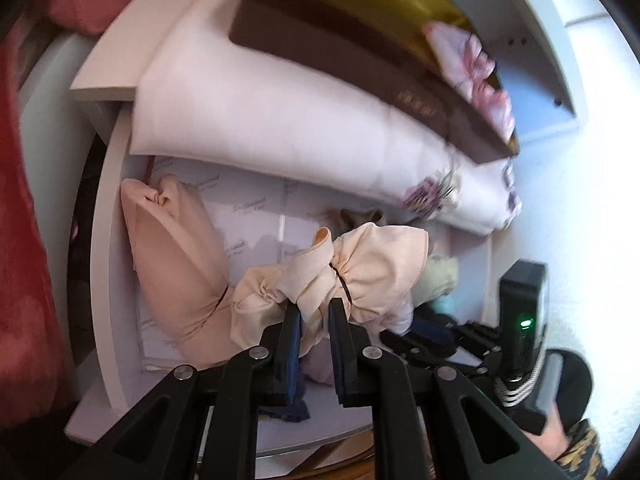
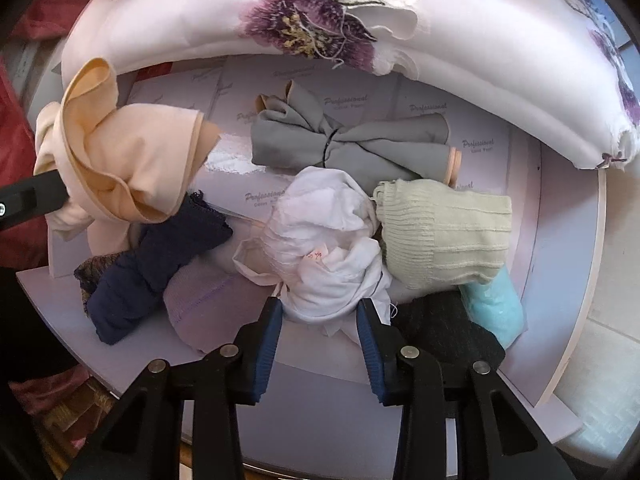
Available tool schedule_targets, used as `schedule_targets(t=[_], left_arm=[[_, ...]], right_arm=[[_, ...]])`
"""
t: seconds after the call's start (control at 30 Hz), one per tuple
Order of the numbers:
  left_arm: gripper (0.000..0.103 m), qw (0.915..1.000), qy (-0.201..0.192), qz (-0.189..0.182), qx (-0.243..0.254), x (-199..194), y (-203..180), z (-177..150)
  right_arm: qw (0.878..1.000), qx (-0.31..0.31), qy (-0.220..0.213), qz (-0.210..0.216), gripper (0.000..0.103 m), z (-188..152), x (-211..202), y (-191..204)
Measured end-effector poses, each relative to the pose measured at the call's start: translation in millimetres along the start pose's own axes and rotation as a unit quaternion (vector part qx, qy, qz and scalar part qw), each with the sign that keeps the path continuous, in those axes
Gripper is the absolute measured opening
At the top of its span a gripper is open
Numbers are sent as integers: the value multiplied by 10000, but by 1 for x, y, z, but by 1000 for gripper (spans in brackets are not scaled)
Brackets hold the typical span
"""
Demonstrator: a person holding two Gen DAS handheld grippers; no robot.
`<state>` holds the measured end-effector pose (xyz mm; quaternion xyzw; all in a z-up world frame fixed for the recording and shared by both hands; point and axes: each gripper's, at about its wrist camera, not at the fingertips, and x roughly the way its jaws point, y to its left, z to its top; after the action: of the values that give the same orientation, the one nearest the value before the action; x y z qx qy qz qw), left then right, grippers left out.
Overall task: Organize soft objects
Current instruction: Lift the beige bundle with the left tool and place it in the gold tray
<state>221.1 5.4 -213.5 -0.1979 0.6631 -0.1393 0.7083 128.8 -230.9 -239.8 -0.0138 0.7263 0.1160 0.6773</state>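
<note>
My left gripper (image 1: 314,308) is shut on a cream cloth bundle (image 1: 360,272) tied with a black band and holds it up above the white shelf (image 1: 102,240). In the right wrist view the same cream bundle (image 2: 132,160) hangs at the left on a black finger (image 2: 32,196). My right gripper (image 2: 320,312) points down at a white cloth bundle (image 2: 328,240) in the middle of the pile. Its blue pads press the lower end of that bundle from both sides.
Around the white bundle lie a grey tied bundle (image 2: 348,140), a pale green knit (image 2: 444,232), navy cloth (image 2: 160,268), lilac cloth (image 2: 208,304), dark grey cloth (image 2: 440,328) and light blue cloth (image 2: 496,308). A long embroidered pillow (image 2: 440,40) lies behind them. A peach bundle (image 1: 176,264) sits at the shelf's left.
</note>
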Motion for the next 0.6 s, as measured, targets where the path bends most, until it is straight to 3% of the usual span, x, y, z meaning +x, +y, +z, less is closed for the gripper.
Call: schedule_targets(t=[0.17,0.33,0.53,0.6], left_arm=[[12,9969,-488,-551,-263,-52,3,-2],[12,9851,-1108,-1198,-547,-96,8,6],[12,9731,-1710,-1367,-712,-136,-6,38],[12,9724,-1822,-1267,-726,-141,-12,55]], right_arm=[[9999,-81,-4,-60,39,-3,1,-3],[9998,-131,-13,-116,39,-5,-1,-1],[9995,-227,-20,-208,39,-6,-2,3],[9995,-219,-22,-207,39,-7,-2,4]])
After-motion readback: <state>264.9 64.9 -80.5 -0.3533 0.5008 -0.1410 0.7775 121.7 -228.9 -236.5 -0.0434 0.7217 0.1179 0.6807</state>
